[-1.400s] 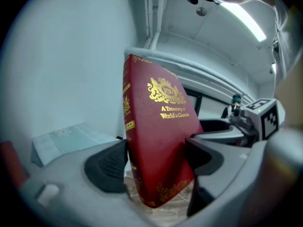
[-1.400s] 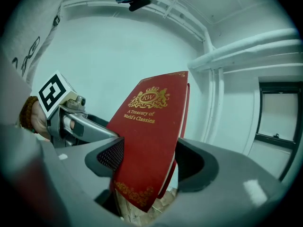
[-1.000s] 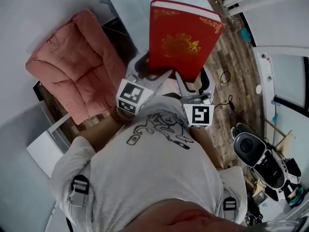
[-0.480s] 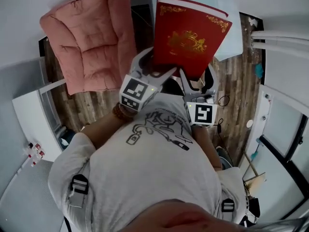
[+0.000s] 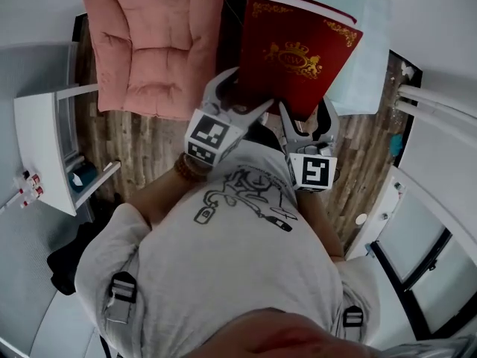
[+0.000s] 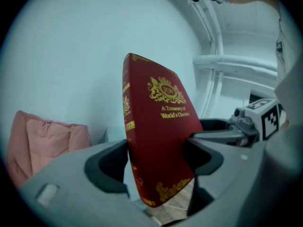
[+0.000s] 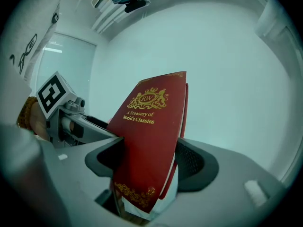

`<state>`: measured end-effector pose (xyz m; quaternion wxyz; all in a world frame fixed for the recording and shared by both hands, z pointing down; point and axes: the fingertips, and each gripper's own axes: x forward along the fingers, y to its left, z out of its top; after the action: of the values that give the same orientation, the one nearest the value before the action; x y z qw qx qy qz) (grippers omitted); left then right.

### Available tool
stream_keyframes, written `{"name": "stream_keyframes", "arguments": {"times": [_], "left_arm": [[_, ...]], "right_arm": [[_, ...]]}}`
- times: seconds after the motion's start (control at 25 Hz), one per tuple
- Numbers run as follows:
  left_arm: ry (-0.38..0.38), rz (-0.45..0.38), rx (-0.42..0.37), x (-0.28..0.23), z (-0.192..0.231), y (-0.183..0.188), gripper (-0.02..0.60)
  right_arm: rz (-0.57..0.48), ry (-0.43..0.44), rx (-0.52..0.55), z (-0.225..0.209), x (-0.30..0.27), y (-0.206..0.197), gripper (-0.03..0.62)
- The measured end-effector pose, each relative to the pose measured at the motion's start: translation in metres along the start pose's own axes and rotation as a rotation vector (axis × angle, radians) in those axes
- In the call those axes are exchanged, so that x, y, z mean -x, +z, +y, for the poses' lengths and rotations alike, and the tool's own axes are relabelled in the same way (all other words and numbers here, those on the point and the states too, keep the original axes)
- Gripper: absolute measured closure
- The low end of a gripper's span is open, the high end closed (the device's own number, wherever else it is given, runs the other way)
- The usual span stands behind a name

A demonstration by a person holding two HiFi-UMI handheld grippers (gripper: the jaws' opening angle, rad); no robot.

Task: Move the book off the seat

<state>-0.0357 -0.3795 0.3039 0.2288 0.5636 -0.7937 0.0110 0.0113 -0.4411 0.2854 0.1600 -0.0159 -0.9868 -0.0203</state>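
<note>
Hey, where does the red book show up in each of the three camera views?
Head view: the red book is at top centre, cover facing up.
Left gripper view: centre, upright between the jaws, spine to the left.
Right gripper view: centre, clamped between the jaws, page edge to the right.
Shared landmark: the gold crest on its cover.

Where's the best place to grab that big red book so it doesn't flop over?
Grab its bottom edge, coming up from below. The book stands upright and is thin and flat, so the pads can press squarely on its front and back covers. It is wide, so two grips are probably steadier: left tongs near the spine, right tongs near the page side, as clamped now.
</note>
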Motion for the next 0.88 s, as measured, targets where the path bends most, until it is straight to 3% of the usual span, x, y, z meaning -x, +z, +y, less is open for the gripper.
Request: {"name": "stream_keyframes", "arguments": {"times": [0.36, 0.6, 0.88], "left_arm": [[0.037, 0.010, 0.015, -0.012, 0.008, -0.020, 0.209], [0.022, 0.062, 0.041, -0.074, 0.041, -0.029, 0.210], [-0.002, 0.104, 0.090, -0.112, 0.072, -0.060, 0.212]], "right_arm": [[-0.008, 0.062, -0.001, -0.005, -0.014, -0.019, 0.252], [0.037, 0.059, -0.041, -0.046, -0.065, -0.046, 0.252], [0.109, 0.073, -0.096, -0.059, -0.106, -0.085, 0.252]]}}
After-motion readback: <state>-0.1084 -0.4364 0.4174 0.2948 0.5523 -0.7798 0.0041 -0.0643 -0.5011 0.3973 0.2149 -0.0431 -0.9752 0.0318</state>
